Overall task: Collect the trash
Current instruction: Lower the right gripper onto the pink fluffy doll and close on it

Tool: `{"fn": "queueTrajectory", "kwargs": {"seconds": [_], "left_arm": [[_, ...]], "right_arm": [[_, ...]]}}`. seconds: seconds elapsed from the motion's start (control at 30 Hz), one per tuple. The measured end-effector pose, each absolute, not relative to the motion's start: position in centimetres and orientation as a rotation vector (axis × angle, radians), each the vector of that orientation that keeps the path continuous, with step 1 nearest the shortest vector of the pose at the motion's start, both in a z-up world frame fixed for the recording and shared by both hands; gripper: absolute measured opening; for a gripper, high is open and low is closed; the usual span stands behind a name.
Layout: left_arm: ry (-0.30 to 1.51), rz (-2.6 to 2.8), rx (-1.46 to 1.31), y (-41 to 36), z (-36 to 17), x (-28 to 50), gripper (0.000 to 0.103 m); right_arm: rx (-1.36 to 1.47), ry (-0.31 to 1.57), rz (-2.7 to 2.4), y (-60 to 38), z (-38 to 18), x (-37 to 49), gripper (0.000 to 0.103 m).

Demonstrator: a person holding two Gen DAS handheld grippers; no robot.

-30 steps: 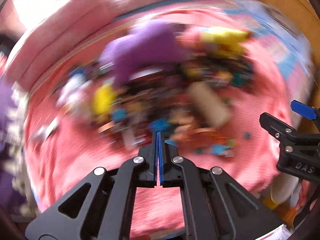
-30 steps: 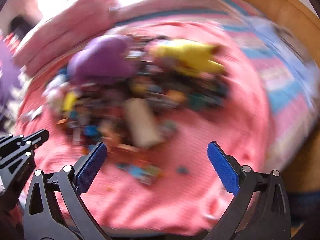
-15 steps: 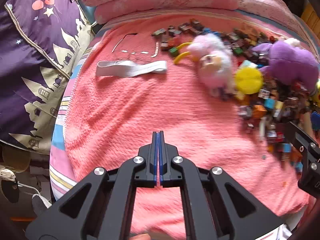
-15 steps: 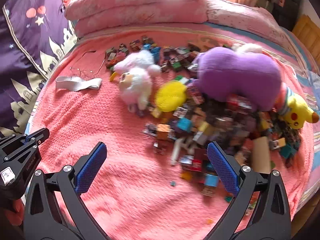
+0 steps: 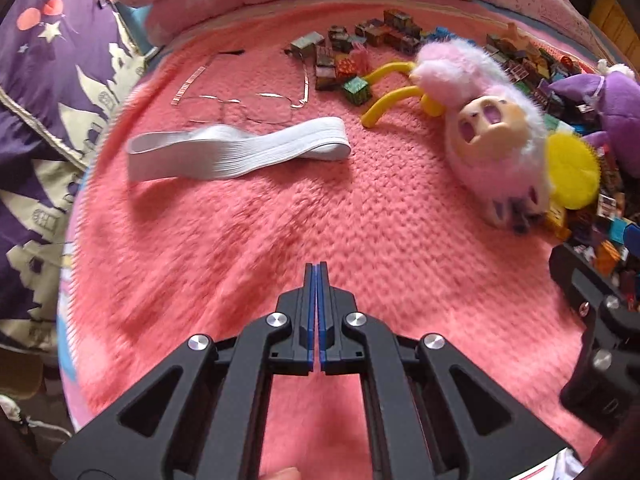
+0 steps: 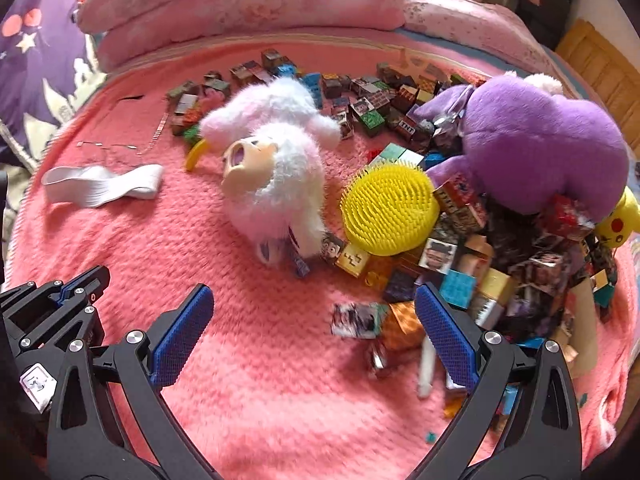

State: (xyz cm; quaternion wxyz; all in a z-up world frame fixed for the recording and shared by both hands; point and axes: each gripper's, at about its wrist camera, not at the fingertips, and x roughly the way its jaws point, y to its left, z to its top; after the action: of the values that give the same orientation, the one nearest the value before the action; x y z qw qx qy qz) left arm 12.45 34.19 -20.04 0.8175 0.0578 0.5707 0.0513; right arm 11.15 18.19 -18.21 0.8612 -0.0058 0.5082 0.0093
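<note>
- Bed cover (image 5: 280, 240): coral-pink knitted blanket, spread over the whole work surface; everything below lies on it.
- Pillows (image 6: 240, 4): pink, stacked along the far edge of the blanket.
- Purple plush toy (image 6: 540, 152): large, at the right of the heap, resting on top of the cubes.
- Pink-and-white plush toy (image 6: 276, 176): fluffy, lying on its side with its face toward the cameras, just left of the yellow brush.
- Left gripper (image 5: 317, 276): blue pads pressed together with nothing between them, held above a bare stretch of blanket.
- Right gripper (image 6: 312, 328): jaws spread wide and empty, hanging over the near edge of the cube heap.
- Pile of small printed cubes (image 6: 472, 264): many, multicoloured (one reads "TNT"), strewn from the far side round to the right under the purple toy.
- White elastic band (image 5: 236, 150): flat looped strip, lying alone at the left, well apart from the heap.
- Yellow bristled brush (image 6: 388, 208): round, wedged between the pink toy and the cubes.
- Spectacles (image 5: 244, 104): thin wire frame, just beyond the elastic band.
- Crumpled wrapper (image 6: 356, 320): possibly printed paper, too blurred to be sure; at the heap's near edge, between the right gripper's open fingers as that camera sees it.
</note>
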Motion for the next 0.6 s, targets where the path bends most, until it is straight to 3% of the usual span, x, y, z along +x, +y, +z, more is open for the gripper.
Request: {"fn": "queueTrajectory", "kwargs": {"seconds": [0.6], "left_arm": [[1.105,0.047,0.116,35.4,-23.0,16.5,0.002]], "right_arm": [[0.020,1.061,-0.079,20.3,-22.8,15.8,0.099]]}}
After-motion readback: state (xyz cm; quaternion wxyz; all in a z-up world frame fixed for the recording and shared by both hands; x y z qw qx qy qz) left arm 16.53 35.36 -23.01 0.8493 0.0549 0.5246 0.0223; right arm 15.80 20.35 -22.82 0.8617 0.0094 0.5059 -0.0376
